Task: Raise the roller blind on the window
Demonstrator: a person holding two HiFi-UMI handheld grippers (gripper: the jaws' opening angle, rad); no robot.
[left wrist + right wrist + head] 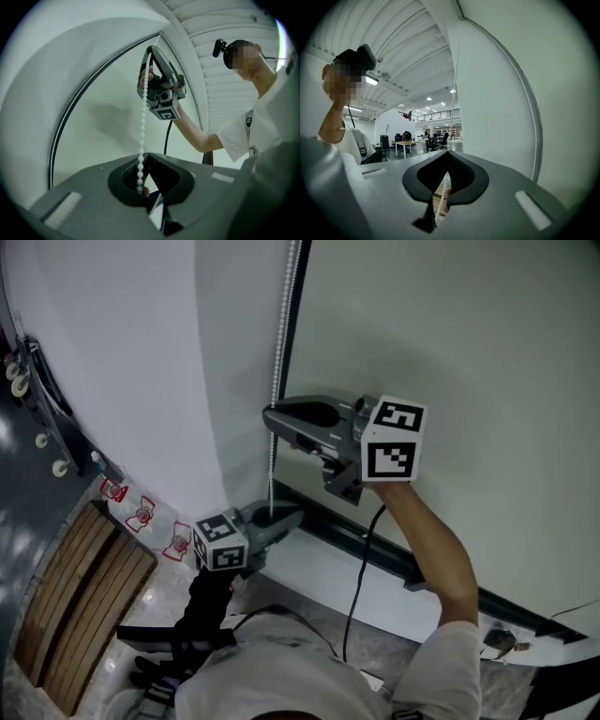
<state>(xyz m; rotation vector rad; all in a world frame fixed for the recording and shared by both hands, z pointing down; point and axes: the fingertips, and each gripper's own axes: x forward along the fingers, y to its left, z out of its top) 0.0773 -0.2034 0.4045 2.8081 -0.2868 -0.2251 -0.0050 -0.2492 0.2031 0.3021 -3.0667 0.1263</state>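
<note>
Left gripper (pixel 287 518) and right gripper (pixel 274 415) both pinch the chain (pixel 276 371); I risk beads slipping if I pull askew.

Readable text: none is showing in any view.
Marker cubes (pixel 393 440): showing only black-and-white square patterns.
Red stickers (pixel 142 513): print is appearing too small to read.
</note>
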